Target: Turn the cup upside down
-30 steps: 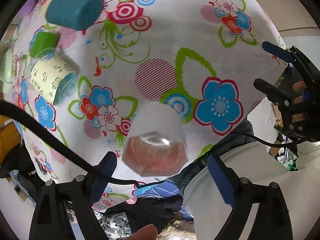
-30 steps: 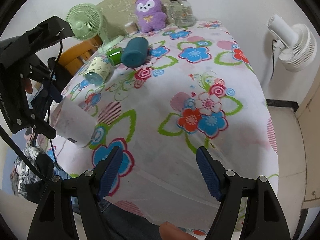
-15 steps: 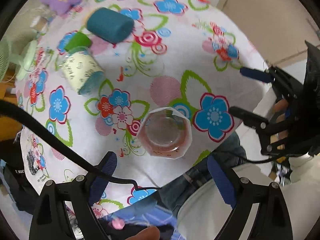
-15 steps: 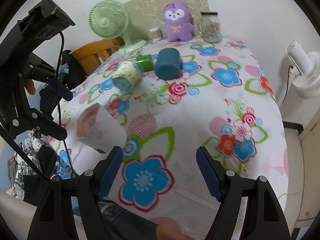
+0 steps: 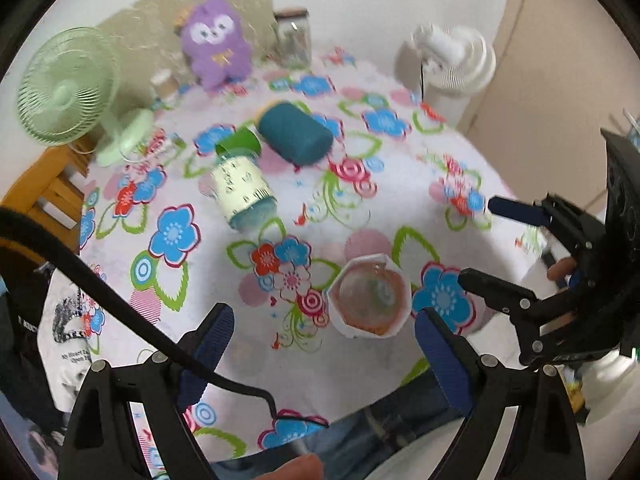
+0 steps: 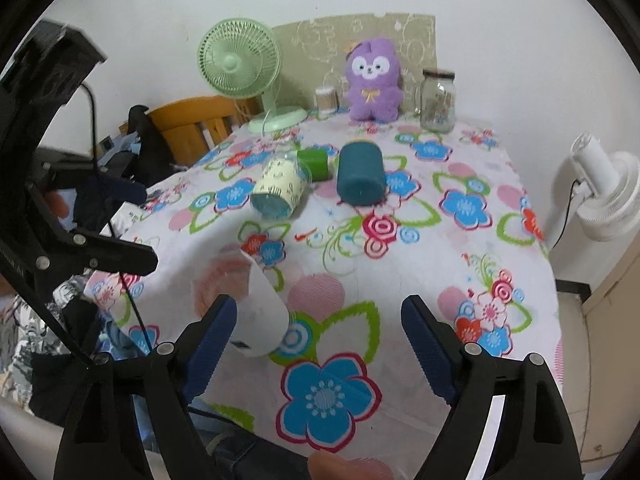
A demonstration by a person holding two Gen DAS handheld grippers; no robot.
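Note:
A translucent white faceted cup [image 5: 369,297] with a pinkish inside lies on its side near the front edge of the flowered tablecloth [image 5: 360,216], mouth toward the left wrist camera. It also shows in the right wrist view [image 6: 256,312], mouth facing left. My left gripper [image 5: 324,348] is open and empty, just in front of the cup. My right gripper [image 6: 318,334] is open and empty, to the cup's right. In the left wrist view the right gripper [image 5: 496,240] hangs at the table's right edge.
A teal cup [image 6: 360,178], a cream patterned cup [image 6: 278,190] and a green cup [image 6: 314,162] lie on their sides mid-table. A green fan [image 6: 240,60], a purple plush [image 6: 374,76] and a glass jar [image 6: 437,100] stand at the back. A white fan [image 6: 600,196] stands right of the table.
Both grippers have pulled back and tilted up, so more of the table shows. The cup now lies on the cloth near the front edge, free of both grippers.

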